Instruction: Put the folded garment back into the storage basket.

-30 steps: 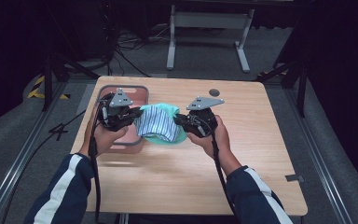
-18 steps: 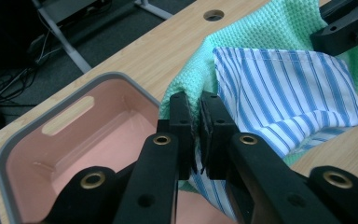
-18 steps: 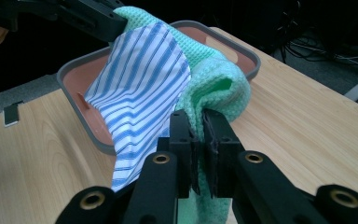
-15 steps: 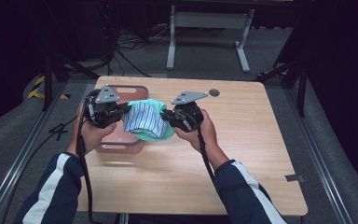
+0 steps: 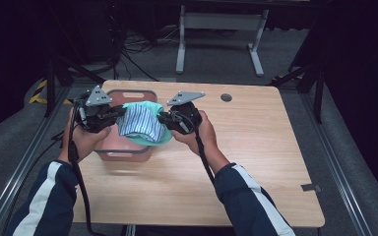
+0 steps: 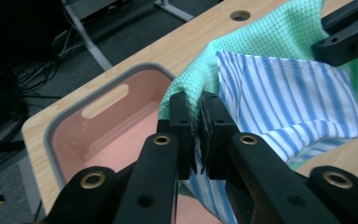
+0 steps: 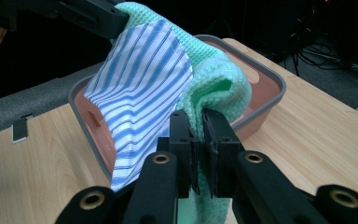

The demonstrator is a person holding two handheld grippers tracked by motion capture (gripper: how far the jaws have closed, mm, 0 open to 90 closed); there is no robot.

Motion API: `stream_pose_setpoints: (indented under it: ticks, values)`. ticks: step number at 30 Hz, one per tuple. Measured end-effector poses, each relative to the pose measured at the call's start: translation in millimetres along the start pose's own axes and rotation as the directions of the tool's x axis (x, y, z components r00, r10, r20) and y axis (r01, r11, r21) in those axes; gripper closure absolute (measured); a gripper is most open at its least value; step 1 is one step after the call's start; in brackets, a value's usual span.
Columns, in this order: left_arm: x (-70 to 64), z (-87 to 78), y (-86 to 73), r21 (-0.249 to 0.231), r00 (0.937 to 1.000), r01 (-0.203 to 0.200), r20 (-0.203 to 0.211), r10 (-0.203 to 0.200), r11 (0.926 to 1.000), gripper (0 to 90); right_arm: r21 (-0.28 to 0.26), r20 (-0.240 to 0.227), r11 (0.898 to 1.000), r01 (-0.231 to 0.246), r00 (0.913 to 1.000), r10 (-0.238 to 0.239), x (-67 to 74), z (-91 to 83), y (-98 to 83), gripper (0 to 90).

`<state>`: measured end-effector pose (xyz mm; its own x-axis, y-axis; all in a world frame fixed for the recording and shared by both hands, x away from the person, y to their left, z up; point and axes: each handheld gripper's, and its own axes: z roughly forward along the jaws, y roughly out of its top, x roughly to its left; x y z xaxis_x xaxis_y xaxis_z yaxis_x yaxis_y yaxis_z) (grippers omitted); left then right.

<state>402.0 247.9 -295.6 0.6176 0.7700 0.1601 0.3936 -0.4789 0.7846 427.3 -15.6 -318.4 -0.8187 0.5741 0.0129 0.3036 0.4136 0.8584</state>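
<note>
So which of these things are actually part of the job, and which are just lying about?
In use:
- left tongs, shut on the cloths
- right tongs, shut on the cloths
- green cloth
- striped cloth
- pink bin, under them

Just there:
- table
- hole in it
- metal stand behind

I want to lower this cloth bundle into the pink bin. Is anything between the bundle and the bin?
Nothing visible. The bundle, a striped cloth over a green one, hangs between the left gripper and right gripper, both shut on it, above the bin. The bin's inside looks bare where it shows.
</note>
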Motion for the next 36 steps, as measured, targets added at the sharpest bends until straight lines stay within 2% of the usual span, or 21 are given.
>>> stream_pose_setpoints:
  ticks: [18, 22, 25, 29, 36]
  values:
    - [21.1, -12.8, -15.0, 0.013, 0.9982, 0.026, -0.054, -0.025, 0.9996, 84.5, 0.009, -0.033, 1.0, 0.01, 0.9994, -0.01, 17.8, 37.4, 15.9, 82.9]
    - [24.8, -12.5, -20.1, 0.027, 0.9978, 0.033, -0.058, -0.031, 0.9991, 84.5, 0.019, -0.036, 1.0, 0.01, 0.9993, -0.009, 19.9, 45.6, 17.0, 82.9]
    - [29.7, -11.5, -26.5, 0.031, 0.9969, 0.048, -0.065, -0.046, 0.9984, 84.5, 0.033, -0.046, 0.999, 0.008, 0.9989, -0.006, 21.1, 57.9, 17.2, 82.9]
    - [32.2, -10.2, -30.8, 0.031, 0.996, 0.048, -0.078, -0.045, 0.9984, 84.5, 0.043, -0.048, 0.999, 0.007, 0.9989, -0.005, 23.4, 65.2, 16.5, 82.6]
    - [33.6, 0.8, -39.9, 0.055, 0.9963, 0.051, -0.073, -0.047, 0.9972, 84.5, 0.058, -0.047, 0.998, 0.003, 0.9989, 0.0, 23.5, 78.5, 13.8, 82.6]
